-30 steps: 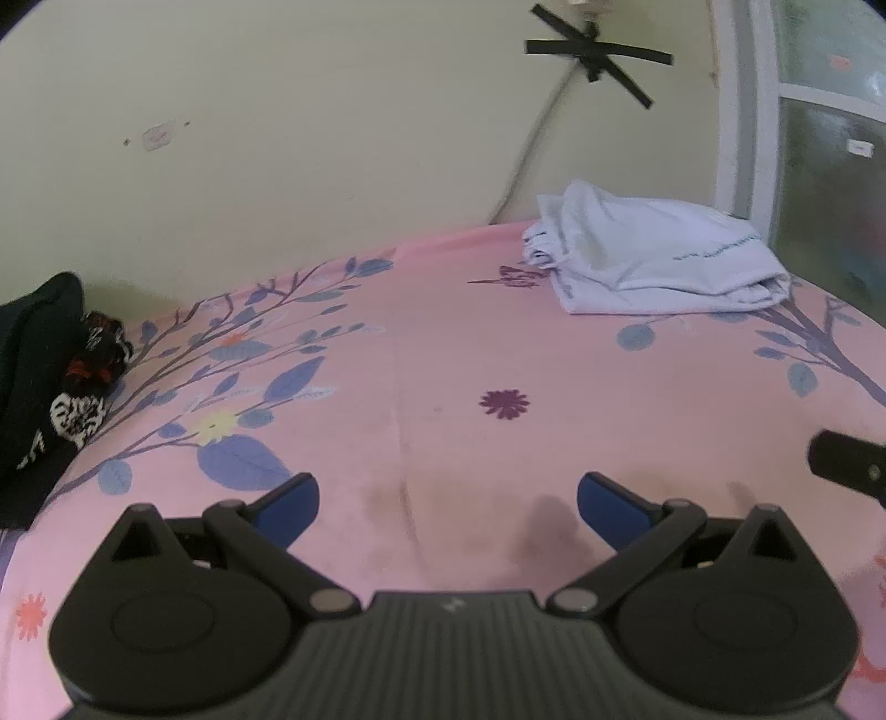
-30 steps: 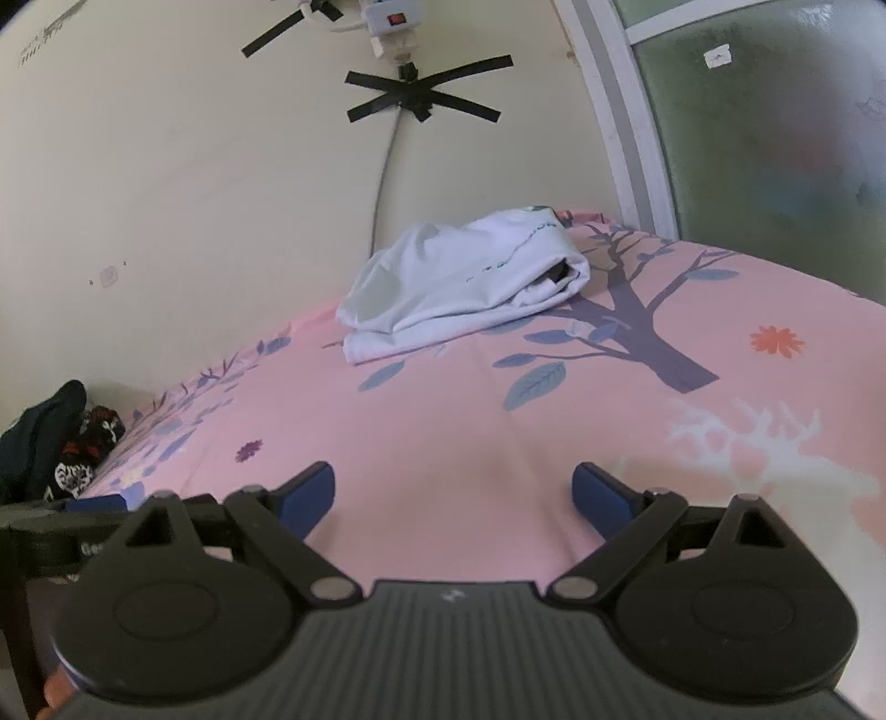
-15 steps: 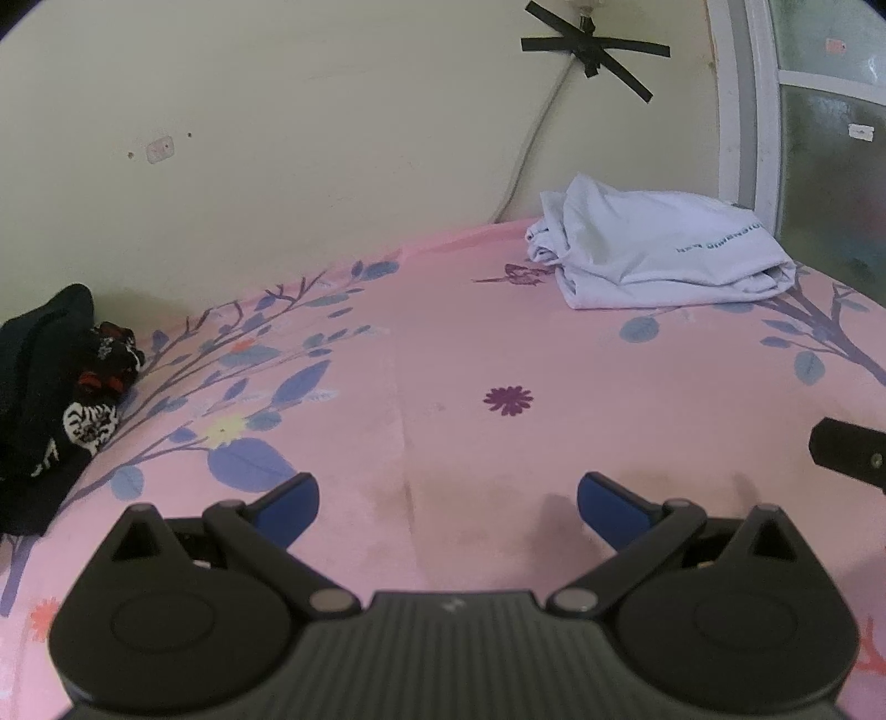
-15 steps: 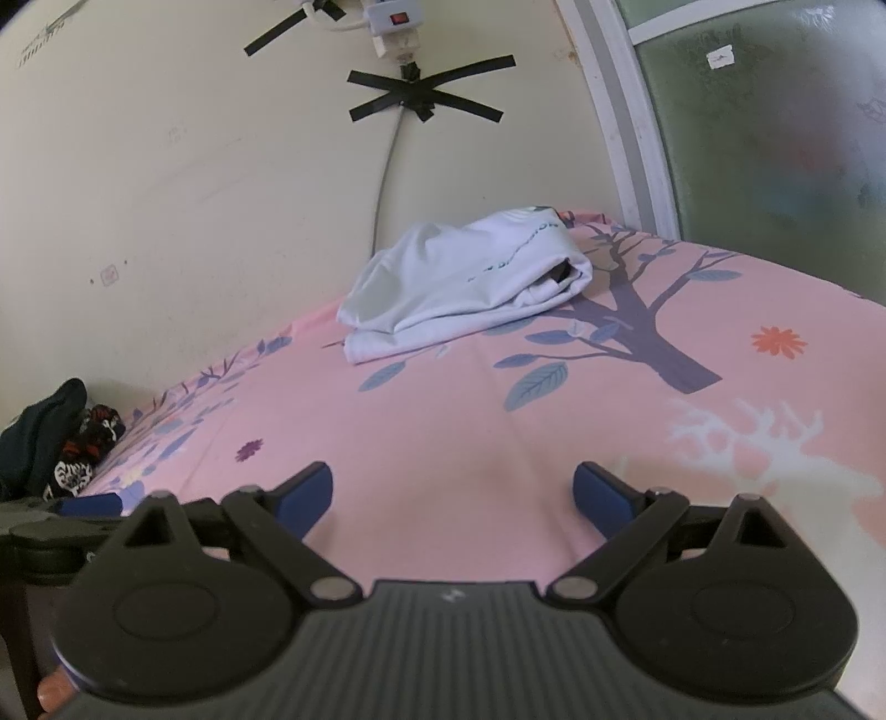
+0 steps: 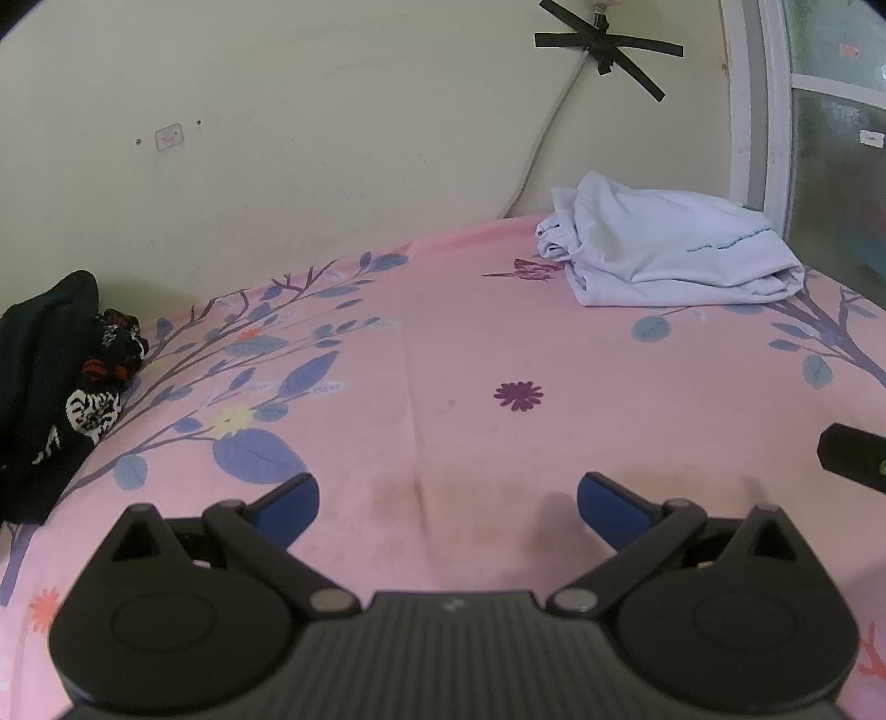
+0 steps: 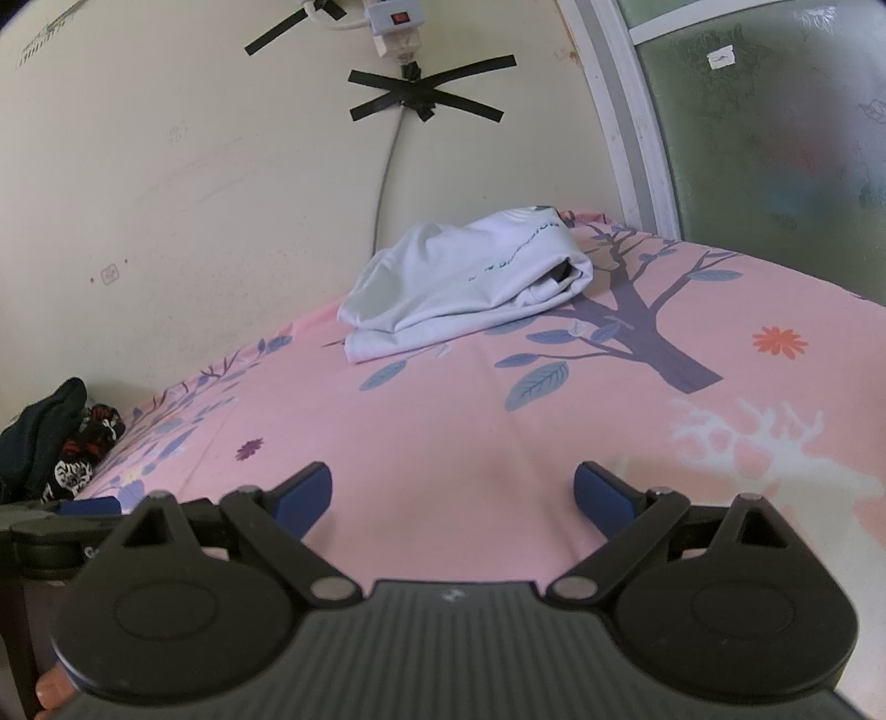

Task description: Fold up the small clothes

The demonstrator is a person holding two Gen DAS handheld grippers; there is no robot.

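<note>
A folded pale white garment (image 5: 670,249) lies at the back right of the pink floral bedsheet (image 5: 470,343), near the wall; it also shows in the right wrist view (image 6: 470,277). A heap of dark clothes with black, white and red patterns (image 5: 61,376) lies at the bed's left edge, and shows in the right wrist view (image 6: 61,443). My left gripper (image 5: 447,501) is open and empty, low over bare sheet. My right gripper (image 6: 453,495) is open and empty over bare sheet. Part of the right gripper (image 5: 853,459) shows at the left view's right edge.
A cream wall runs behind the bed, with a cable (image 6: 387,177) held by black tape crosses (image 6: 426,99) and a power strip (image 6: 393,22). A frosted window with a white frame (image 6: 775,122) stands at the right. Open sheet lies between the two clothing heaps.
Both views have shifted only slightly. The left gripper has drifted a little, so the dark heap and white garment sit slightly further right in its view. Both grippers stay open.
</note>
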